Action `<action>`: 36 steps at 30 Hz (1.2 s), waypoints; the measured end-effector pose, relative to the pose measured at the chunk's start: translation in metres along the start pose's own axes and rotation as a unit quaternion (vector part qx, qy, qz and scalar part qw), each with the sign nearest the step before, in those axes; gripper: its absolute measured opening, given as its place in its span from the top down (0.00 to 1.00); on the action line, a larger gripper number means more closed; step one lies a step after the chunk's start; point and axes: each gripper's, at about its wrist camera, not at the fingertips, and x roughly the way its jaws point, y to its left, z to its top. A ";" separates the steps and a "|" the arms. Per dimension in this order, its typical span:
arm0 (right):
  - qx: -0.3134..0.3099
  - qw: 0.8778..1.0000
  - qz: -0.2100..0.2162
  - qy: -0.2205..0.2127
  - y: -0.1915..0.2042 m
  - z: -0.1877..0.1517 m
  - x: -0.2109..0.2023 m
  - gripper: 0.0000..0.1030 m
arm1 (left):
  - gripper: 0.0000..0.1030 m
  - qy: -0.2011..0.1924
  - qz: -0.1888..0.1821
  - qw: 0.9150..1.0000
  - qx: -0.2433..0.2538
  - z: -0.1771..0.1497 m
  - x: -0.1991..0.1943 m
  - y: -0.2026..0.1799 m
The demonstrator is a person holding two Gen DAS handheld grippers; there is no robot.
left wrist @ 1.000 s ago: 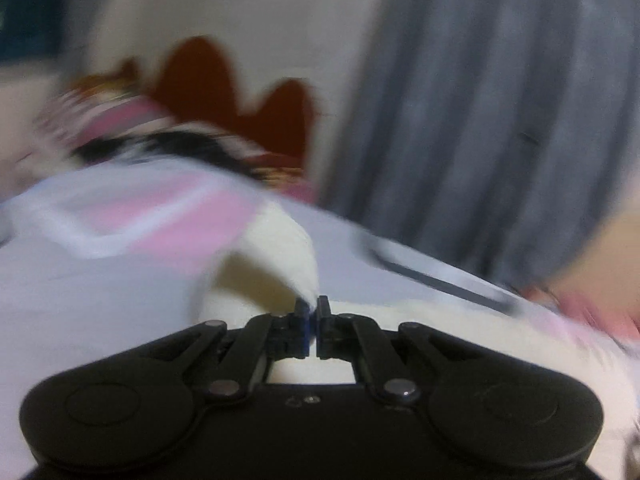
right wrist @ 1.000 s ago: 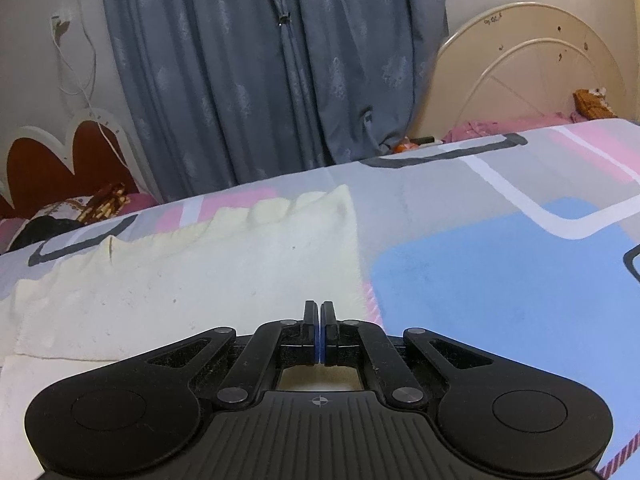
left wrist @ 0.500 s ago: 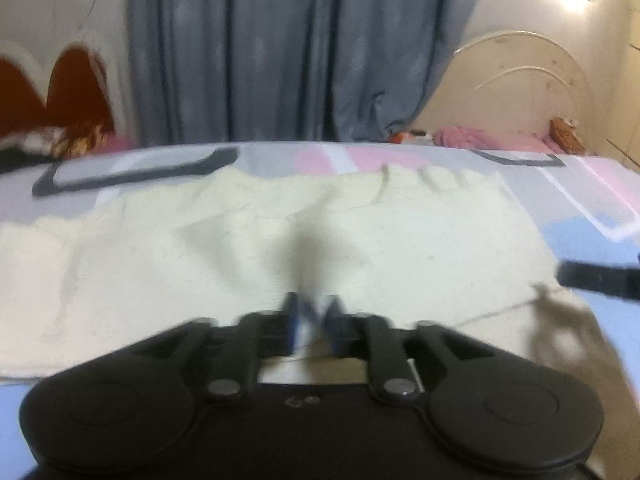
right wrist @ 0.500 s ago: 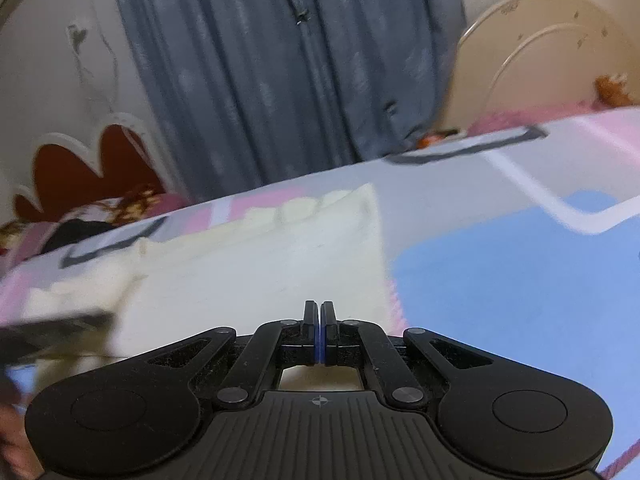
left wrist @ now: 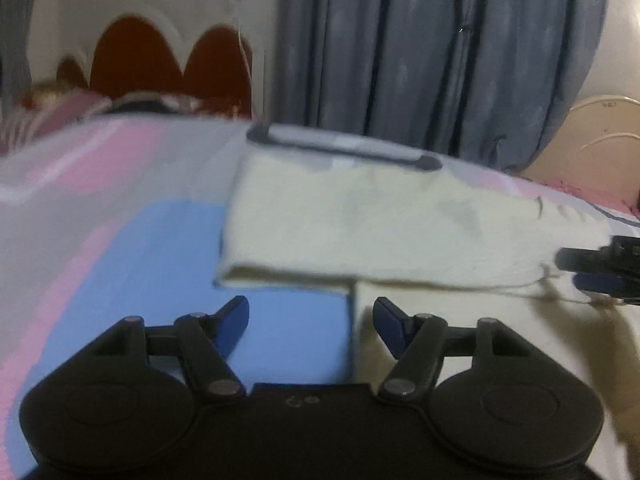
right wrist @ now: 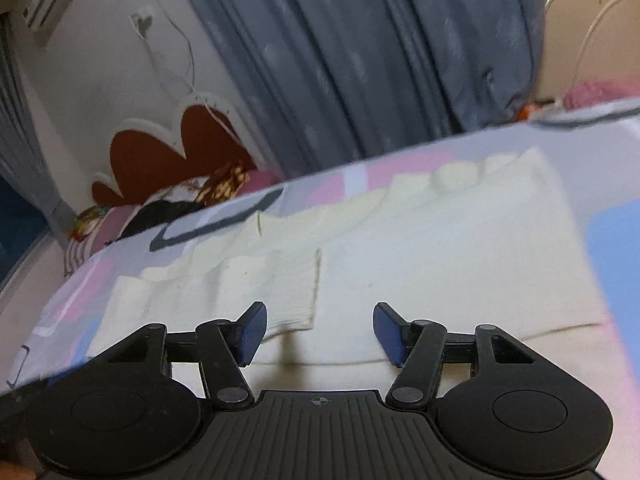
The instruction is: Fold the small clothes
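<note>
On the bed, a cream knit garment (left wrist: 360, 232) is lying flat across the patterned bedsheet (left wrist: 120, 208), its near portion doubled over so that a folded edge is running from nine o'clock toward three o'clock in the left wrist view. Just short of that edge, the left gripper (left wrist: 311, 322) is hovering with its jaws opening, nothing caught between them; blue sheet and a strip of cream cloth are showing through the gap. At three o'clock in that view, the right gripper (left wrist: 600, 270) is reaching in beside the garment's edge. Seen from its own camera, the right gripper (right wrist: 318, 330) is also spreading its jaws, gripping nothing, with a ribbed cuff (right wrist: 288, 288) lying on the fabric just ahead at twelve o'clock. Beyond the bed, grey-blue curtains (right wrist: 380, 48) are hanging, and a scalloped red headboard (left wrist: 168, 64) is standing at ten o'clock.
</note>
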 end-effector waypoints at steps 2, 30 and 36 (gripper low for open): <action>-0.008 1.000 -0.005 0.002 0.007 0.001 0.013 0.44 | 0.35 0.000 -0.011 1.000 -0.002 0.002 0.009 -0.002; -0.052 0.989 -0.088 -0.111 -0.053 0.024 -0.097 0.95 | 0.84 -0.012 -0.029 0.998 0.060 0.002 0.018 -0.023; -0.042 0.991 -0.110 -0.060 -0.075 0.013 -0.082 0.95 | 0.84 -0.011 -0.028 0.998 0.062 0.001 0.018 -0.024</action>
